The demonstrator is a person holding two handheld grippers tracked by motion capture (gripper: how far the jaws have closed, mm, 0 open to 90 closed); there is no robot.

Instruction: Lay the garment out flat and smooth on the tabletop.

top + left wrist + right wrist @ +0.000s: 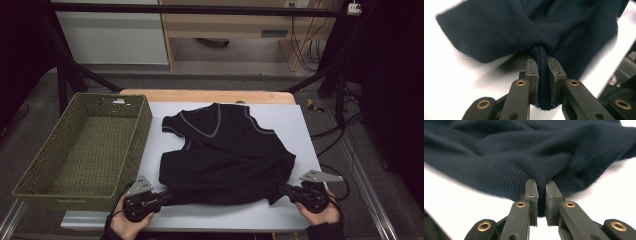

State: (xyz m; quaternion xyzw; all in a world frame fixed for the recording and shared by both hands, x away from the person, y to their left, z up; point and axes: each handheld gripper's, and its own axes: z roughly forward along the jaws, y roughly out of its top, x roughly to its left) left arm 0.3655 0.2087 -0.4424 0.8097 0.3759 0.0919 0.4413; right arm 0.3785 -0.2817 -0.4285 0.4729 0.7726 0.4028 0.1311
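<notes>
left tongs (543, 72) and right tongs (541, 192) each pinch the dark sweater's (225, 150) hem.

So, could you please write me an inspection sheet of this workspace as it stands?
Surface: white sheet on a wooden table.
Job's things: dark sweater lying rumpled on the sheet; green woven basket beside it, nothing inside.
Clutter: nothing seen.
Grippers: left gripper shut on the sweater's ribbed hem; right gripper shut on the hem at the other corner.
Cables: a black cable loops behind the right gripper; more cables hang at the back.
Surroundings: black frame, grey floor, pale cabinet.
</notes>
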